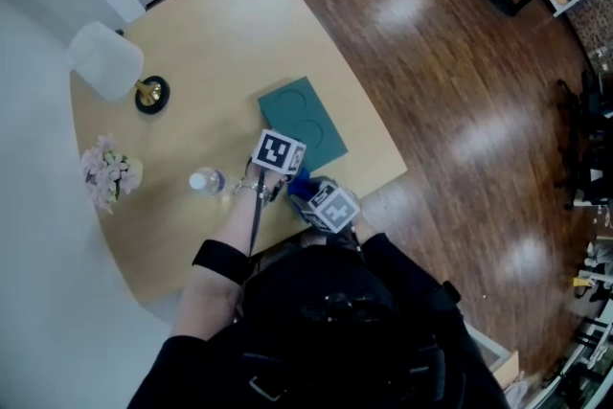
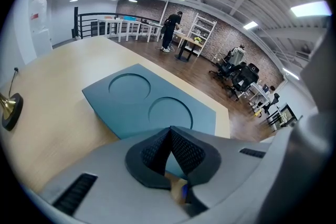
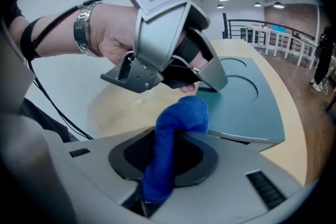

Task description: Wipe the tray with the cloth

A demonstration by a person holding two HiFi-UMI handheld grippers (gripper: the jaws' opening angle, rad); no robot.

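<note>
Pale bench point(image 1: 220, 34) carries the teal tray point(image 1: 308, 122); right gripper point(image 3: 165, 150) jaws clamp the blue cloth point(image 3: 176, 123), left gripper point(image 2: 169, 135) jaws closed, empty; press your cloth flat, sweep both recesses

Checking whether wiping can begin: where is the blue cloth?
Right gripper view: the blue cloth sits clamped in the right gripper, by the tray's near edge, under the left gripper.

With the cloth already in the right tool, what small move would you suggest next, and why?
I would probably ease the right tool forward and down until the blue cloth meets the teal tray. The cloth is clamped in its jaws but sits short of the tray's near edge, and the left tool, jaws together, is at that edge.
</note>
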